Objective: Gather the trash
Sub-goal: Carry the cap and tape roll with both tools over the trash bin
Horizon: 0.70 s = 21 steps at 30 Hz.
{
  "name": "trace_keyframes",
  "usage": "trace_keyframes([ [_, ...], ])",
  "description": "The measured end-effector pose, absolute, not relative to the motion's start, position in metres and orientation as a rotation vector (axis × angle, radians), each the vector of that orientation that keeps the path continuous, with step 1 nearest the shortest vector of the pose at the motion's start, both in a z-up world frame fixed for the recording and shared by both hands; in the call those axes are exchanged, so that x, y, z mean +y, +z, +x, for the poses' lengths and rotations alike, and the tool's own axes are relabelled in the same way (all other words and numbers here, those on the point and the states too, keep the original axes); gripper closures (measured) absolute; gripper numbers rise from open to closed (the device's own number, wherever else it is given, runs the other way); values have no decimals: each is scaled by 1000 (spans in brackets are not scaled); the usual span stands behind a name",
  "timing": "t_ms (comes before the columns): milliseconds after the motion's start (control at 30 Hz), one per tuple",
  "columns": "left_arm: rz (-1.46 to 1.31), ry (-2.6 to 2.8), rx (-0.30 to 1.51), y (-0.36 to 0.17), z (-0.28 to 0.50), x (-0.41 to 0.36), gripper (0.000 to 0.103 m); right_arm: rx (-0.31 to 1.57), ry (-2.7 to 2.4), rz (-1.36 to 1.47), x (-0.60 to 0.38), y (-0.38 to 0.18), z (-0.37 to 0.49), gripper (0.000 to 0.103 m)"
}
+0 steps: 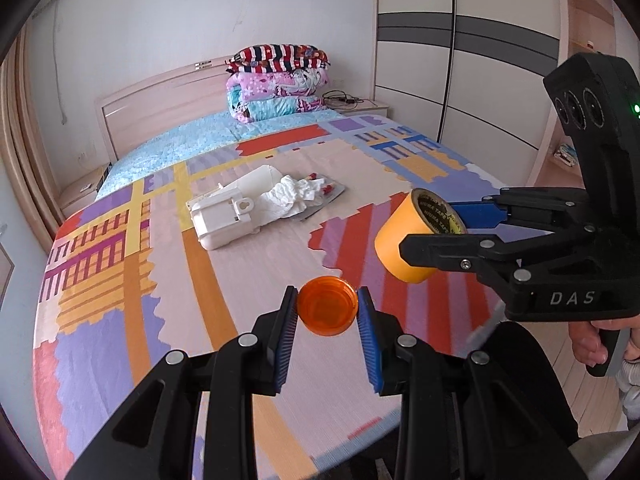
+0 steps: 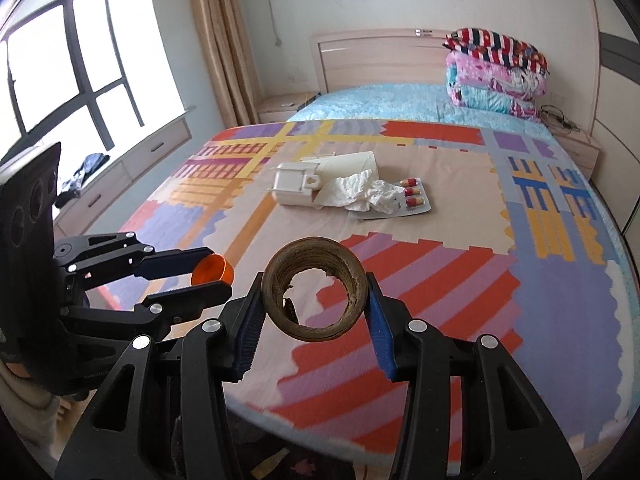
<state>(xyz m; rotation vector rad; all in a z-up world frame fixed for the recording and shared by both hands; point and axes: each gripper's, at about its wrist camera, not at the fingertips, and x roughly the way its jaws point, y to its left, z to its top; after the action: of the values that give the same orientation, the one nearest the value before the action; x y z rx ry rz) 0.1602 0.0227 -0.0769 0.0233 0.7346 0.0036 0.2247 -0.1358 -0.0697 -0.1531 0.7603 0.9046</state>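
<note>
My left gripper is clamped on an orange cap, pads pressing both its sides, open mouth facing me. My right gripper is closed on a yellow tape roll, held by its flat ends with its core pointing along the fingers. Both hang above the foot of the bed.

The rest of the trash lies ahead, at twelve o'clock from both tools and well apart from them: a white plastic box, a crumpled tissue touching it on the three o'clock side, and a pill blister pack just beyond the tissue. The box's long axis runs away from me toward the headboard. Neither hand looks clearly nearer, and both are full, so I judge each must unload first. I see no bin in either view.

The left view shows the roll's yellow outer face and printed inner ring; the right view shows only its brown, ragged core. The right view also shows the red capsules plainly.
</note>
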Motion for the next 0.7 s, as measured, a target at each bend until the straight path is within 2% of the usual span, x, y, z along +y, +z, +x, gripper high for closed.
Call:
trace_keyframes([
  [300, -45, -50, 709, -77, 109, 0, 74, 731, 925, -189, -161, -72, 183, 56],
  [700, -78, -72, 823, -122, 56, -19, 74, 808, 998, -184, -185, -104, 138, 56],
])
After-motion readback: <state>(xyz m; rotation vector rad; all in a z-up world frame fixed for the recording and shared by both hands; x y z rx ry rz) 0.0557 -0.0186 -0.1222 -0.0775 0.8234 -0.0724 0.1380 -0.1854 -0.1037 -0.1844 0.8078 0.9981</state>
